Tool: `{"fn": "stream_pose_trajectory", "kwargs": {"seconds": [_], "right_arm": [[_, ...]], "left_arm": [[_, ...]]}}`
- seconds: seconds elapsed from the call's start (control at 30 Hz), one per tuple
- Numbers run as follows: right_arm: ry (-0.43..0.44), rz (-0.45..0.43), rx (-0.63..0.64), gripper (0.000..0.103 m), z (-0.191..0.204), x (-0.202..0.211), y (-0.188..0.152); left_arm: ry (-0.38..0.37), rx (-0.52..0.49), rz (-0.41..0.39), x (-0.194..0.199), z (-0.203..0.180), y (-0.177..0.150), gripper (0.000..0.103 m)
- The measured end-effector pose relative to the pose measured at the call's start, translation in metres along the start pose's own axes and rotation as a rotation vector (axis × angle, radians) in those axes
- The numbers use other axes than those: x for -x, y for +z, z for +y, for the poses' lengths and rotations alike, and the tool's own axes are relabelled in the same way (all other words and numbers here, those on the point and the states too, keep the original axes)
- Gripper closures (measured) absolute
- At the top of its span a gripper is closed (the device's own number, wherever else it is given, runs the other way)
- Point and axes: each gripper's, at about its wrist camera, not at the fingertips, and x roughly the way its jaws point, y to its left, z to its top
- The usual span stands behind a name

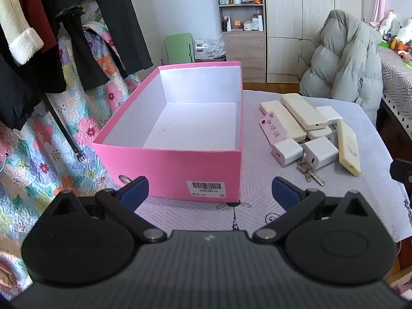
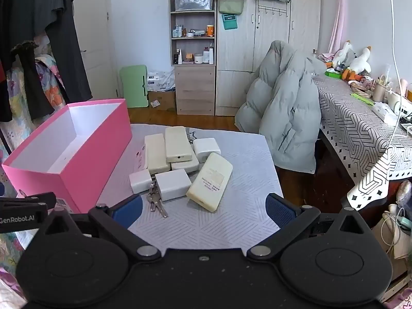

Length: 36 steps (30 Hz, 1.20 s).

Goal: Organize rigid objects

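Grippers: left gripper (image 1: 209,191) and right gripper (image 2: 203,209) both spread wide, empty.
Power bank (image 2: 209,181): stiff, smooth, weighty; pinch its long sides.
Box (image 1: 167,172): empty, table's left edge.

Grey puffer jacket (image 2: 283,118) draped at 1 o'clock. Wooden shelf unit (image 2: 193,49) with bottles at 12, green folding board (image 2: 134,90) beside it at 11. Dark clothes (image 1: 51,38) hanging at 10. Plush ducks (image 2: 355,59) at 2.
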Motion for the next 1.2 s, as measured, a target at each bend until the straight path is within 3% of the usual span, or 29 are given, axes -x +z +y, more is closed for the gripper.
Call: {"fn": "stream_pose_trajectory", "kwargs": {"seconds": [0.07, 1.2], "right_arm": [[-0.001, -0.003, 0.001, 0.0, 0.0, 0.001, 0.001], [-0.01, 0.012, 0.002, 0.0, -0.002, -0.006, 0.002]], "left_arm": [[-0.027, 0.012, 0.007, 0.0, 0.002, 0.001, 0.001], [-0.038, 0.026, 0.028, -0.013, 0.012, 0.0, 0.001]]}}
